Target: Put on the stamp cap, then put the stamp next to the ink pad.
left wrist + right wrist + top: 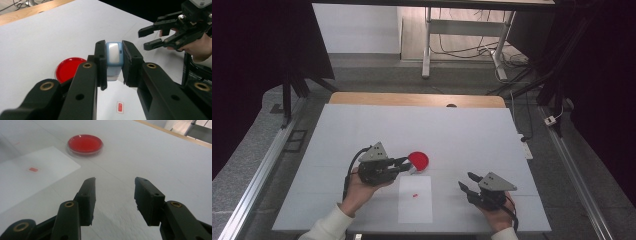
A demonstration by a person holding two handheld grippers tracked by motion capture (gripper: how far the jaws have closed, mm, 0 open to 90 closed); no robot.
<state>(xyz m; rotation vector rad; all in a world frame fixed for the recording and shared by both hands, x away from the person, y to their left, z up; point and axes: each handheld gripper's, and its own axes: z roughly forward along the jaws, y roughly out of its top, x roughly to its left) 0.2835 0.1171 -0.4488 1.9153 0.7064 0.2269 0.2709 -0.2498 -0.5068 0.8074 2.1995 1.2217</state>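
Sitting clamped between left tongs (113, 65): blue-white device (114, 55)

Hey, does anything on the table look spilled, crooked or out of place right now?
Nothing stands out. The red dish sits flat, the white sheet lies square with its small red tag, nothing spilled.

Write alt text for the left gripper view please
The left gripper clamps a small light-blue and white device between its black jaws above a white table. A red dish lies behind; the right gripper hangs open at upper right.
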